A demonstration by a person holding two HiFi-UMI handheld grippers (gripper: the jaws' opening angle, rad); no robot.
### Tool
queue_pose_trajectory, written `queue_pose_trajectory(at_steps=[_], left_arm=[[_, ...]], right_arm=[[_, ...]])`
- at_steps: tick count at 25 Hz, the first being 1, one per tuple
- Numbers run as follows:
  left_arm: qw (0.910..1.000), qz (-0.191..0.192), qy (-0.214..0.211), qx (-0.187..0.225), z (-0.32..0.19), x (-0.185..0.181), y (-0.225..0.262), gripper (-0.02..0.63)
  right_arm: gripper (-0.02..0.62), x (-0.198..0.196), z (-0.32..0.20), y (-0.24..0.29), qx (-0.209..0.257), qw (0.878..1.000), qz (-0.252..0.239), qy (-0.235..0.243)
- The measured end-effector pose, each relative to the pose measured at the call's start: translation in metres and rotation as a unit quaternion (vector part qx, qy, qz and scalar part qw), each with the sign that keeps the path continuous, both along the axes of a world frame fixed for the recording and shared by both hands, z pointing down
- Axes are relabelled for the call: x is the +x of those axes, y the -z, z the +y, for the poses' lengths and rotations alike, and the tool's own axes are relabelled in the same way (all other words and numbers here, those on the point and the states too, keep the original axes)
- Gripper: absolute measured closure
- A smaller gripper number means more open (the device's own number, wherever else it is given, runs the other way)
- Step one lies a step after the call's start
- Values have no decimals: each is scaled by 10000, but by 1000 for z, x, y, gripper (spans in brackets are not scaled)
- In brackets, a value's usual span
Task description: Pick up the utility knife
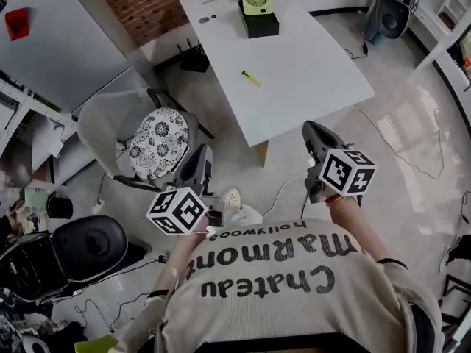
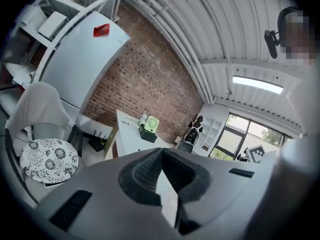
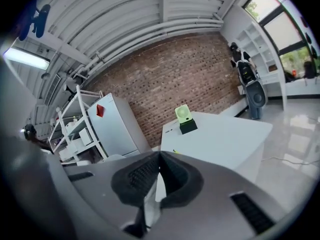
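Observation:
The yellow utility knife (image 1: 252, 78) lies on the white table (image 1: 309, 87) ahead of me, near the table's middle. In the right gripper view the knife (image 3: 175, 151) is a small yellow speck just past the jaw tips. My left gripper (image 1: 200, 153) is held low over the floor, short of the table's near corner, its jaws shut on nothing. My right gripper (image 1: 312, 129) hangs by the table's near edge, shut and empty too. Both grippers, the left (image 2: 161, 151) and the right (image 3: 160, 155), point towards the table, well apart from the knife.
A green fan on a black box (image 1: 258, 6) stands at the table's far end. A chair with a patterned cushion (image 1: 158, 142) is left of the table, a black chair (image 1: 88, 248) nearer me. Cables (image 1: 383, 134) trail over the glossy floor at right. A white cabinet (image 1: 59, 35) stands far left.

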State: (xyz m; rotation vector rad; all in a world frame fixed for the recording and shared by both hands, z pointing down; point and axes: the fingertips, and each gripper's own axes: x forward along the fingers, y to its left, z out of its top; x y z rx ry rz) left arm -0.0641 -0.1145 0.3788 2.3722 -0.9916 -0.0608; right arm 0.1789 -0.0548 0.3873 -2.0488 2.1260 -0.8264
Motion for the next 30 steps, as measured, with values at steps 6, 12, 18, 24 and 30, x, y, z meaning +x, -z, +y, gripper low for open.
queue_pose_trajectory(at_steps=[6,12,18,24,30], left_arm=[[9987,14,-498,130,-77,12,15,604],[9977,116,-520,425,-155,-7,35,604],[9980,55,-582,232,-197,-19,17,604],[9986,-94,-501,128,-232,-43,9,604],[9992,-30,-383,96,-264,-64,2,604]], right_arm=[[592,-3,-55,7,-47,9994,82,-333],[592,-16,-115,17,31,9987,184,-468],[592,-21,-160,1,-102,9983,166,-551],[592,-11,-197,-27,-268,9972,56,-695],[591,-8,-228,-56,-445,9966,113,-690]])
